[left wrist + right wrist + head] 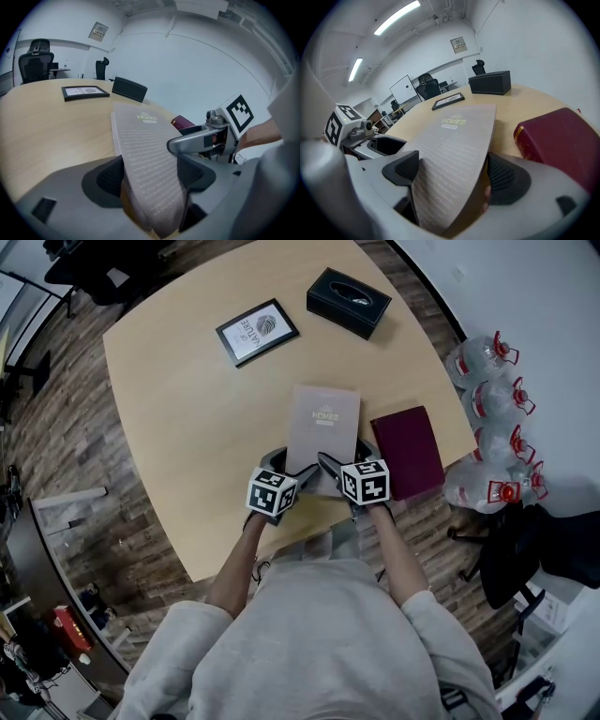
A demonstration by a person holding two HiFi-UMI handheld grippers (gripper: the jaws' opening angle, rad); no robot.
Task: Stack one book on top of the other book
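Books: 2. Grey-brown book (322,427): thin, pale "HOMES" print on cover, lengthwise at near edge of desk (178,418). Near end pinched by left gripper (150,176) and right gripper (452,176), both clamped on it. Maroon book (409,451): thicker, flat, just beside it toward right edge. Framed picture (257,332): 1. Black box (348,302): 1, near far edge.

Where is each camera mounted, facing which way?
Head view: on the person's head, facing steeply down at the table, grey book and maroon book; forearms show.
Left gripper view: on the left hand-held gripper, along its jaws, shut on the grey book; right hand-held gripper shows at right.
Right gripper view: on the right hand-held gripper, jaws also on that book; left one at left.
Shared by both gripper views: black box.
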